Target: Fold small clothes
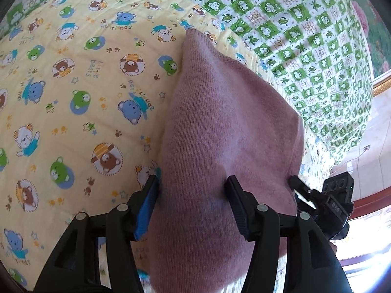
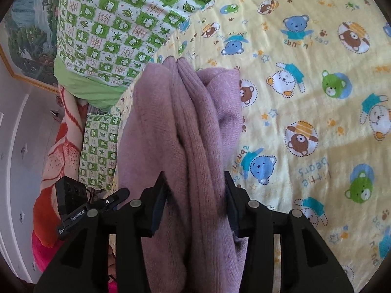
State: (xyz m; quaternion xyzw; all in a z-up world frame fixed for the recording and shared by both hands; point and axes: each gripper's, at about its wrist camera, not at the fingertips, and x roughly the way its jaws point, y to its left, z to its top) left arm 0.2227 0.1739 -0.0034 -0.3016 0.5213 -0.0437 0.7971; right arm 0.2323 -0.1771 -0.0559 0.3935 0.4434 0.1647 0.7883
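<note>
A pink knitted garment (image 1: 220, 127) is held up over a yellow bear-print sheet (image 1: 73, 97). My left gripper (image 1: 193, 195) is shut on the garment, whose thick fabric fills the gap between the jaws and hangs forward and down. In the right wrist view the same pink garment (image 2: 185, 127) is bunched in several folds, and my right gripper (image 2: 195, 195) is shut on it. The other gripper shows at the edge of each view, at the garment's side: the right one (image 1: 330, 202) and the left one (image 2: 73, 210).
A green-and-white checked quilt (image 1: 305, 48) lies at the sheet's far side, also in the right wrist view (image 2: 117, 36). An orange and pink blanket (image 2: 61, 158) lies beside it. A framed picture (image 2: 29, 36) hangs on the wall.
</note>
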